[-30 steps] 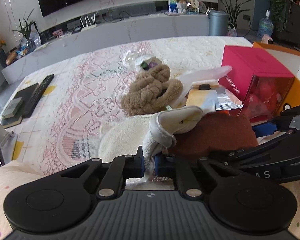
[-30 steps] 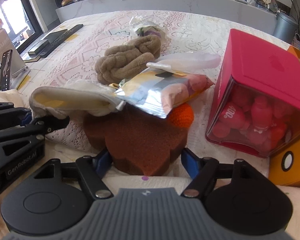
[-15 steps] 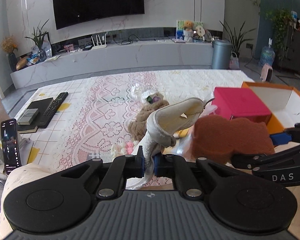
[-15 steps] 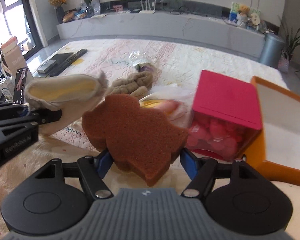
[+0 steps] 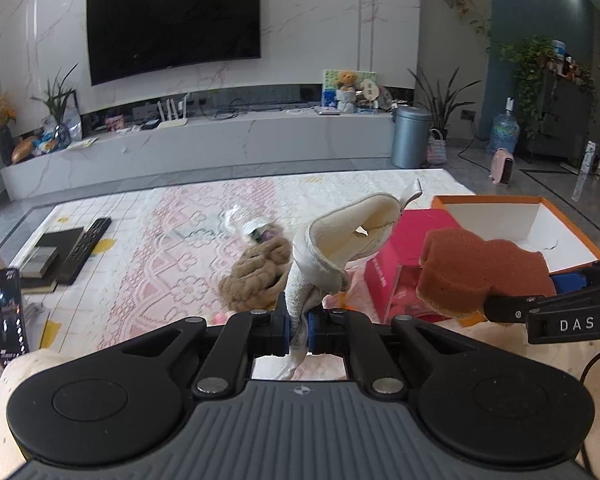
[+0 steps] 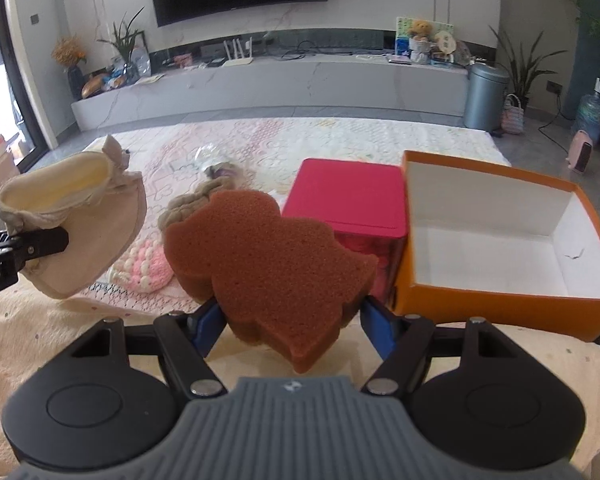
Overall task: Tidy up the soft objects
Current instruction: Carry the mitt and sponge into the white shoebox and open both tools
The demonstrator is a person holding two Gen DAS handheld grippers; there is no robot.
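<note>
Both claws higher; sponge [image 6: 276, 264] hiding fingertips.

Both grippers, left gripper [image 5: 299, 330] & right gripper [image 6: 288, 320], look alike: ribbed grey housing w/ small cross logo, two round black discs, black linkage arms w/ silver rivets, blue finger pads, white "DAS" lettering on right one's side, thin black cable nearby.
</note>
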